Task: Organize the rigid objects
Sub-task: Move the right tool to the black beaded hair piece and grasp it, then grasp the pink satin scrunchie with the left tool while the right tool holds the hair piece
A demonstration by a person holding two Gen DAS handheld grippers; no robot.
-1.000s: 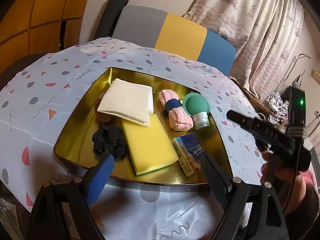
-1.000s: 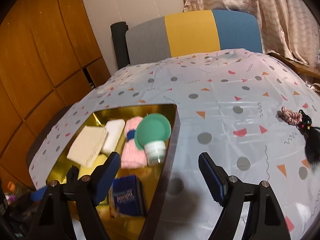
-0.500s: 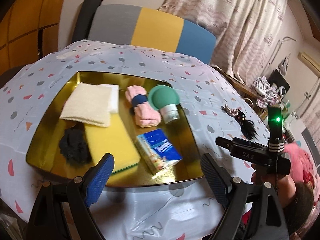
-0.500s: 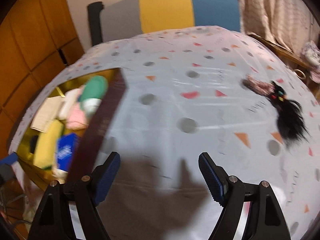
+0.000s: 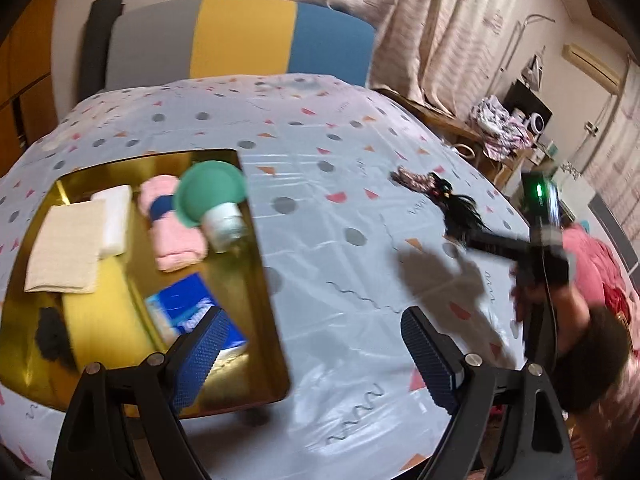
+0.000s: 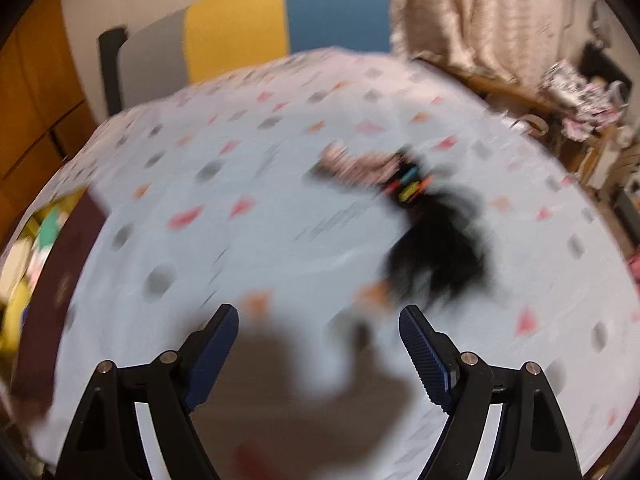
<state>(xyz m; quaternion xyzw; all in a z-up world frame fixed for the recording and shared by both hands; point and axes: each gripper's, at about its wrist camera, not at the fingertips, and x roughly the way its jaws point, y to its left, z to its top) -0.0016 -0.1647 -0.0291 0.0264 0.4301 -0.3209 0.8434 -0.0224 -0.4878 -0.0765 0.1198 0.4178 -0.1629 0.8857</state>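
The gold rectangular tray (image 5: 272, 292) is being shown clearly only in the left view; the black hair tuft (image 6: 436, 240) is being blurred in the right view. Both the left gripper (image 5: 312, 350) and right gripper (image 6: 318, 346) are being held wide, empty.

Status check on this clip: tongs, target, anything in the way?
Both tongs open and empty, left, right. Right tongs point at the black hairpiece lying loose on the tablecloth, not touching. Nothing between. View blurred.

On the tablecloth (image 5: 320, 240) the tray (image 5: 256, 280) lies left, holding sponge (image 5: 100, 320), towels (image 5: 64, 248), bottle (image 5: 216, 204) and box (image 5: 192, 316); hair ties (image 5: 436, 196) lie well right; chair (image 5: 240, 36) behind
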